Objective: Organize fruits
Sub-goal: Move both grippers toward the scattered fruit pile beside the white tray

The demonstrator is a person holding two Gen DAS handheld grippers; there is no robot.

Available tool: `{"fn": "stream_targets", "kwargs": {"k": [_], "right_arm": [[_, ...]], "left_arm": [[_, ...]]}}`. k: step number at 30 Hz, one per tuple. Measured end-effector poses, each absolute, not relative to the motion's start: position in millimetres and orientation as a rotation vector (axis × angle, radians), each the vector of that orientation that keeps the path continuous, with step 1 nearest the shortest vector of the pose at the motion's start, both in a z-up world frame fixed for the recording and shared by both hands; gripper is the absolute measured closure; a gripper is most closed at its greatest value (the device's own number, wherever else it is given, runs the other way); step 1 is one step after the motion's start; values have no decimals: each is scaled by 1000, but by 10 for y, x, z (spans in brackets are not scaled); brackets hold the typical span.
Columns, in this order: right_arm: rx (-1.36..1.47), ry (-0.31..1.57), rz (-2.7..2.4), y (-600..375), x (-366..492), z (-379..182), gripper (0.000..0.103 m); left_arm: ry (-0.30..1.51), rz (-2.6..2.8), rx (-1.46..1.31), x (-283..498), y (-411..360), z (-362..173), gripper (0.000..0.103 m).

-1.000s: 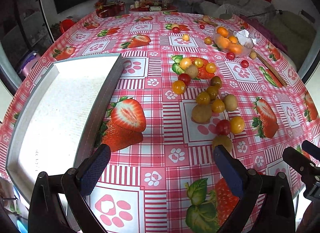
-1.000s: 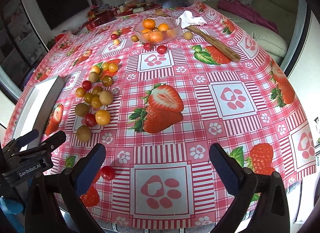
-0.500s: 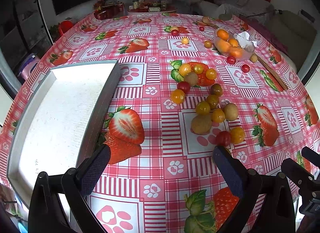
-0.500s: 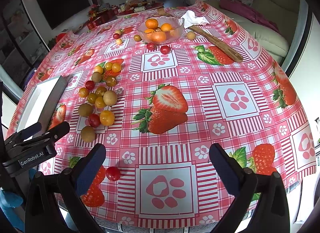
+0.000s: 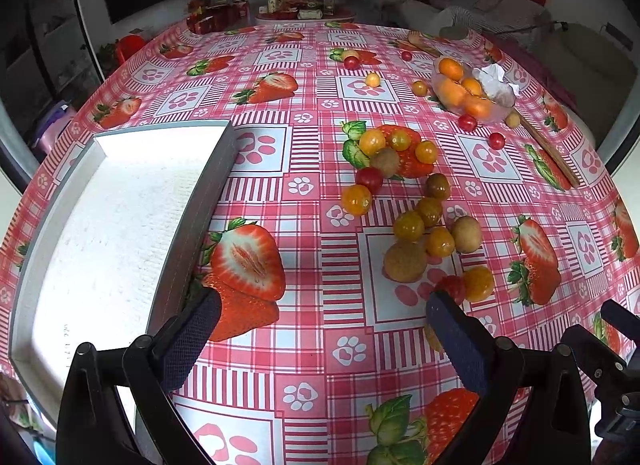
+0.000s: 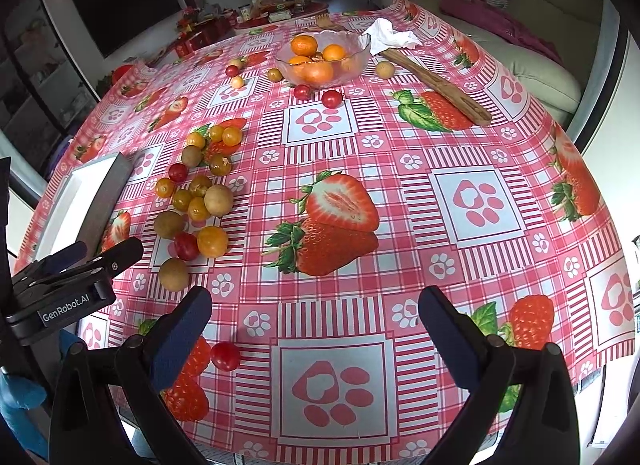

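A cluster of small fruits (image 5: 416, 205) lies mid-table on the strawberry cloth: yellow and red cherry tomatoes and brown longans. It also shows in the right wrist view (image 6: 196, 201). A white tray with a grey rim (image 5: 188, 225) sits at the left, empty. My left gripper (image 5: 320, 329) is open and empty, low over the cloth just short of the cluster. My right gripper (image 6: 316, 325) is open and empty near the table's front edge, with a lone red tomato (image 6: 225, 356) by its left finger. The left gripper (image 6: 72, 269) shows at the left of the right wrist view.
A glass bowl of oranges (image 6: 320, 57) stands at the back with a white tissue (image 6: 390, 37) and a long wooden spatula (image 6: 436, 83) beside it. More loose tomatoes (image 6: 318, 95) lie around the bowl. A sofa is beyond the table's right edge.
Both grippers have moved forward over the table, so the fruit cluster and tray sit closer in view. Both stay open and empty.
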State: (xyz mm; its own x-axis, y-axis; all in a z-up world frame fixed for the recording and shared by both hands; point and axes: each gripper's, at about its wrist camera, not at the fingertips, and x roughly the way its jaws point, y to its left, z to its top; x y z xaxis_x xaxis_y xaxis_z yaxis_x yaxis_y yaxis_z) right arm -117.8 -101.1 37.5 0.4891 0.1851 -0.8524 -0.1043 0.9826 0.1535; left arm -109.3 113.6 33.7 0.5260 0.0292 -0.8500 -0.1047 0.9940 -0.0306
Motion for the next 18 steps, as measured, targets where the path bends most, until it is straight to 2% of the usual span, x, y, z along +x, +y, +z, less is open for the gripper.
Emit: {"fn": "stream_targets", "kwargs": {"k": [18], "right_arm": [[76,1065,262,-899,-1351,278,0]], "left_arm": [[1029,16,-48,-840,967,191,0]]}}
